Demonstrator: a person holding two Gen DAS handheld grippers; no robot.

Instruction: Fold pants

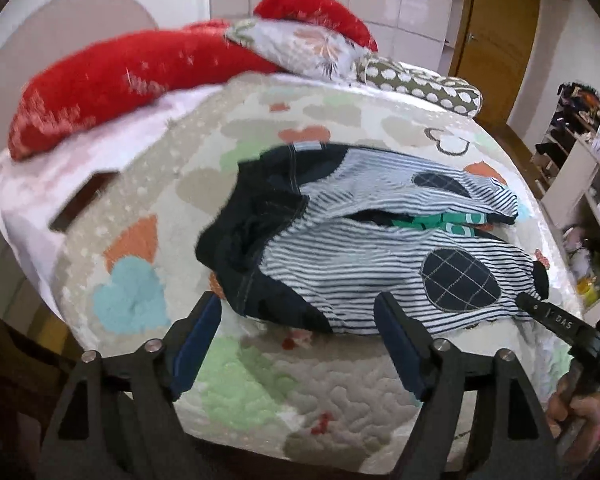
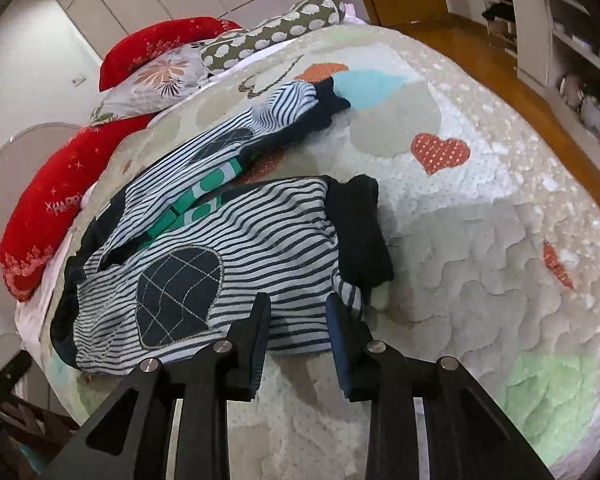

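Note:
Small striped navy-and-white pants [image 1: 364,264] with dark knee patches lie spread on the quilted heart-pattern bedspread [image 1: 260,380], the dark waistband to the left in the left wrist view, both legs running right. My left gripper [image 1: 300,316] is open, above the near edge of the waist area, holding nothing. In the right wrist view the pants [image 2: 220,264] have dark cuffs [image 2: 360,232] at the right. My right gripper [image 2: 298,320] is open, its fingers straddling the near leg's hem by the cuff, not closed on it. The right gripper's finger shows in the left wrist view [image 1: 556,320].
Red pillows [image 1: 112,80], a floral pillow [image 1: 300,44] and a dotted bolster [image 1: 420,84] lie at the bed's head. A shelf unit [image 1: 580,160] stands beyond the bed's right edge. A wooden floor [image 2: 480,52] and a door [image 1: 496,40] lie beyond.

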